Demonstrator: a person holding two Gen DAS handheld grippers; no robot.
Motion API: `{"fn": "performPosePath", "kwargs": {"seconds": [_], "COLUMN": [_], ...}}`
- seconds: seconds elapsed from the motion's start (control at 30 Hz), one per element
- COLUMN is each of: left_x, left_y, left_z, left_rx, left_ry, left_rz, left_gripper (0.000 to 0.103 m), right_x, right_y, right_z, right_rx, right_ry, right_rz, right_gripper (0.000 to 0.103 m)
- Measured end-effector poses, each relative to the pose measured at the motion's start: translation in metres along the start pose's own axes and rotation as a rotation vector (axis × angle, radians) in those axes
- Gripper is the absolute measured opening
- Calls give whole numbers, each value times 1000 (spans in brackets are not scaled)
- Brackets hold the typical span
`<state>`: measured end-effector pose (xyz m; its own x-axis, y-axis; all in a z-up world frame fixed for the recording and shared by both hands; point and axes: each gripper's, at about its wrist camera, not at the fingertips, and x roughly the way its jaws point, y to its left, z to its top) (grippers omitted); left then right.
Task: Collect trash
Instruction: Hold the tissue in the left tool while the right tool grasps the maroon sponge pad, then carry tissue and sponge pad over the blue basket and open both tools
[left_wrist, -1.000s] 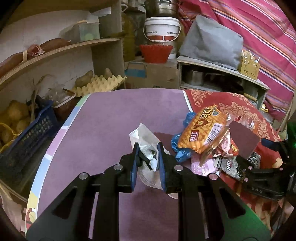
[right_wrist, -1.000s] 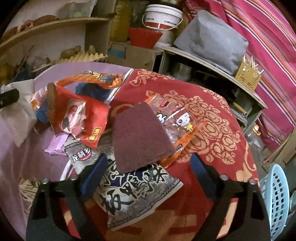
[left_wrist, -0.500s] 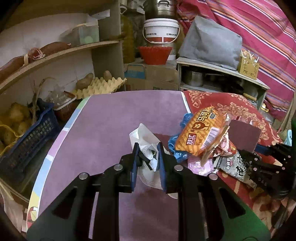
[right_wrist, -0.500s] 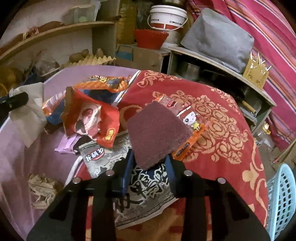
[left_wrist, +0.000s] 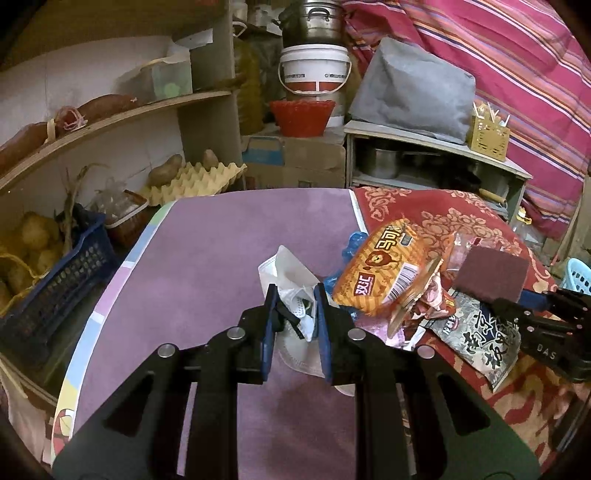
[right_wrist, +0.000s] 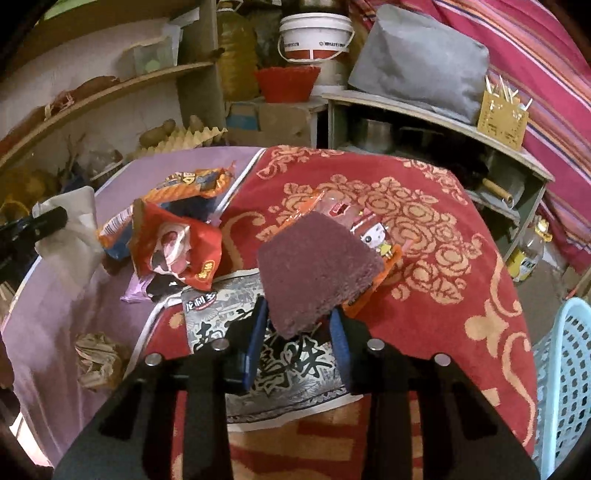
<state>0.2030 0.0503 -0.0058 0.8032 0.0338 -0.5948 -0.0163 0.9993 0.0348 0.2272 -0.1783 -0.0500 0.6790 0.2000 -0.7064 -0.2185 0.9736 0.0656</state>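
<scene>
A: What had changed in that last second?

B: The right gripper (right_wrist: 298, 321). A second before, its jaws stood wide over the maroon pad (right_wrist: 318, 268), which lay flat on the wrappers. Then they closed in from both sides, and by this moment the pads were clamped on the pad's near corner, with the pad tilted up off the heap. From the left wrist camera the same pad (left_wrist: 493, 273) stood raised at the tip of that gripper (left_wrist: 517, 301), nearer than it had been.

A: And the left?

B: No change. The left gripper (left_wrist: 295, 308) stayed pinched on the white face mask (left_wrist: 291, 280), held over the purple cloth (left_wrist: 207, 258), as it had been a second earlier.

A: Where was the rest of the trash?

B: Heaped along the seam where the purple cloth met the red cloth (right_wrist: 443, 229): an orange snack bag (left_wrist: 384, 273), a red bag (right_wrist: 177, 251), a black-and-white packet (right_wrist: 295, 365) under the right gripper, and a clear printed wrapper (right_wrist: 365, 229) behind the pad. A crumpled brown wad (right_wrist: 98, 360) lay apart on the purple cloth. A pale blue basket (right_wrist: 565, 380) stood at the right edge.

A: Anything you couldn't make out?

B: The basket was cut off by the frame, so I couldn't see inside it. A blue scrap (left_wrist: 351, 247) was mostly hidden beneath the orange bag. The mask's lower part vanished behind the left jaws, and the packet's print was half covered by the right ones.
</scene>
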Motion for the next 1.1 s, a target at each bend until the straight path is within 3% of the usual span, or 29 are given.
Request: {"fn": "performPosePath", "kwargs": {"seconds": [0.07,0.13,0.4,0.57,0.67,0.83,1.1], "left_x": [1,1,3,4,4,3,-7], "left_y": [-3,-4,0,2,3,3,-6], "left_z": [-2,-2,-3,-4,-3,-2,1], "left_rx": [8,16,11,13,5,0,6], "left_ry": [5,8,10,11,10,1,-28], "left_rz": [4,9,15,21,23,21,24], "left_gripper": [18,18,18,18,18,18,18], "right_x": [2,2,8,8,5,-6,-35], "right_y": [-1,-1,-5,-7,-6,-1,0], "right_z": [0,-1,2,6,6,5,6], "right_rx": [10,18,49,55,49,15,-22], "right_ry": [6,3,-2,-27,-40,-74,-145], "right_rz": [3,8,15,8,5,-3,-14], "right_gripper": [48,55,55,31,24,15,13]}}
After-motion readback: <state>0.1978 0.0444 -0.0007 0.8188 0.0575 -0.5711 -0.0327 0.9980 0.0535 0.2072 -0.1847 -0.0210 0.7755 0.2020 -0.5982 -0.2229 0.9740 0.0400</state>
